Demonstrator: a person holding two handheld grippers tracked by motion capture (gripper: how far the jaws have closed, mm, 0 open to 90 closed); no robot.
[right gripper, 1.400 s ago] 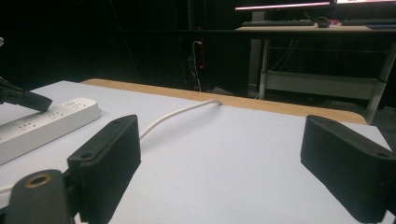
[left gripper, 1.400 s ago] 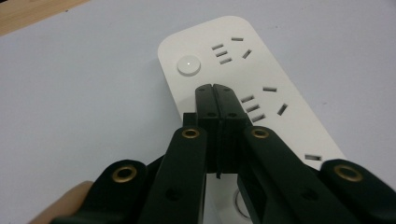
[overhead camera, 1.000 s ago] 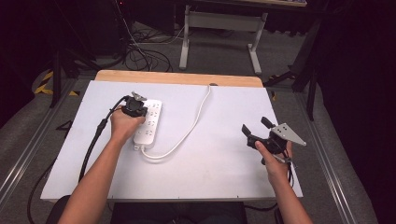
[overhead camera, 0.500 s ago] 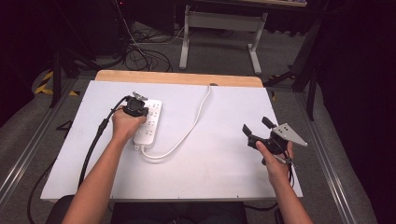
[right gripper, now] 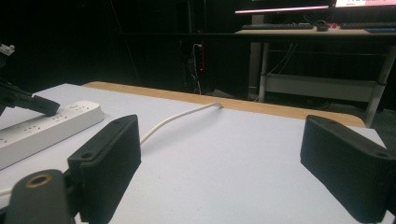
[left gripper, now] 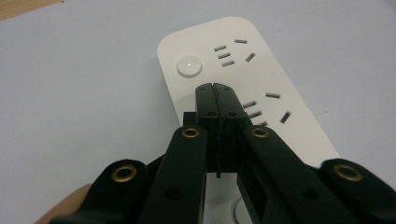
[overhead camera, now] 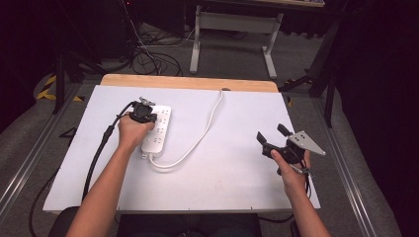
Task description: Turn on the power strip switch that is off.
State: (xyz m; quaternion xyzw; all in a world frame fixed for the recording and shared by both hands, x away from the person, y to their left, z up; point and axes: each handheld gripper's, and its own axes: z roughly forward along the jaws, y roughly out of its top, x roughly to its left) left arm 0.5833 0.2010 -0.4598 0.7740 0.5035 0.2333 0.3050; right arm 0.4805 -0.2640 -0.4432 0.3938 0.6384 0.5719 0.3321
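Our left gripper (left gripper: 216,88) has its black fingers (left gripper: 206,105) pressed together with nothing between them, their tips poised over the face of the long white plastic power strip (left gripper: 261,79), just short of its round white switch button (left gripper: 189,67). Whether the tips actually touch the plastic we cannot tell. The button lies straight ahead and slightly to the left of the tips in the left gripper view, so we judge that a short forward dab is what a press would call for. The strip's long axis runs away from us toward the far edge, as the high view shows (overhead camera: 157,129), with the button at the far end and the white cord (overhead camera: 200,140) leaving the near end, looping right and then trailing up to the far wooden edge strip (overhead camera: 188,82).

Our right gripper (overhead camera: 275,139) hangs well apart, near the right edge of the white tabletop (overhead camera: 237,182), its fingers (right gripper: 106,161) spread wide and empty. The left hand (overhead camera: 132,132) is clearly the nearer one to the strip; the right would have to cross the cord to reach it.

Room is generous: bare tabletop lies left of the strip and across the whole middle, and the strip sits well inside every edge. We judge the main risk to be the strip sliding away under a forward push, since nothing pins it
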